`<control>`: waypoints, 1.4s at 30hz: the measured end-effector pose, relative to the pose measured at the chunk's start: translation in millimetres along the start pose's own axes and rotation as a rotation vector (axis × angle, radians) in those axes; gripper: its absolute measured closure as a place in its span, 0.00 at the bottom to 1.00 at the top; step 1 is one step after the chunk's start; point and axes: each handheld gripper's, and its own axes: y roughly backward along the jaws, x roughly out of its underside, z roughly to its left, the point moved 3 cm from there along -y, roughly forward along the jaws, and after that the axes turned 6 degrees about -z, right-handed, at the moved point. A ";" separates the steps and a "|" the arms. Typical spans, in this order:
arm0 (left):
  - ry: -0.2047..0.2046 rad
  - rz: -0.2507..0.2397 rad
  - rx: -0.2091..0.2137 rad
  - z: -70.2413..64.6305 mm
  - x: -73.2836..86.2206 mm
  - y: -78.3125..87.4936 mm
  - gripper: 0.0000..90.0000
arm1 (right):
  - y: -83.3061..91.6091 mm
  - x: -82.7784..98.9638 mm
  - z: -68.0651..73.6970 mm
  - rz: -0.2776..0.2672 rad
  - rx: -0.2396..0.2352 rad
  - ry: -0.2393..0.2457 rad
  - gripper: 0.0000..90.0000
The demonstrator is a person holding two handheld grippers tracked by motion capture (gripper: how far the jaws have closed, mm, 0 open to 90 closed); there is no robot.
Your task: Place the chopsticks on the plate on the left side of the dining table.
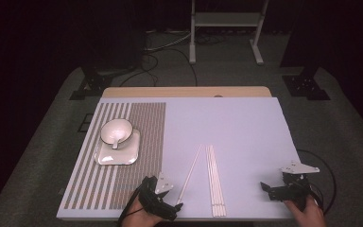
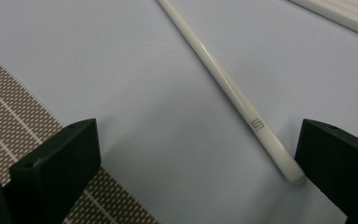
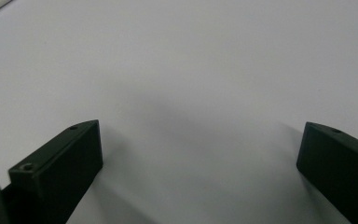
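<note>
On the pale tabletop [image 1: 246, 123] we see the left gripper [image 2: 196, 154], jaws spread, straddling a lone chopstick's [image 2: 223, 79] near-edge tip, presumably to pinch it; the right gripper [image 3: 200, 154], jaws spread, idles.

Bowl [image 1: 116, 131] on plate [image 1: 118, 152], far left; lone chopstick [image 1: 189, 174] left of chopstick bundle [image 1: 215, 180]

1. A white bowl [image 1: 116, 131] rests on a square plate [image 1: 118, 150] atop the striped mat [image 1: 137, 142].
2. A single chopstick [image 1: 189, 174] lies beside bundled chopsticks [image 1: 215, 182].
3. The left gripper [image 1: 170, 201] and right gripper [image 1: 270, 189] sit at the near edge.
</note>
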 end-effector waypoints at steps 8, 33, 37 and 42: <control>0.019 0.000 -0.028 10.4 3.1 4.6 0.00 | 0.0 0.0 0.0 0.000 0.000 0.000 0.00; 0.067 0.011 -0.105 42.5 14.9 18.3 0.00 | 0.0 0.0 0.0 0.000 0.000 0.000 0.00; 0.077 0.014 -0.115 47.7 16.9 20.2 0.00 | 0.0 0.0 0.0 0.000 0.000 0.000 0.00; 0.097 0.008 -0.113 52.1 18.9 21.2 0.00 | 0.0 0.0 0.0 0.000 0.000 0.000 0.00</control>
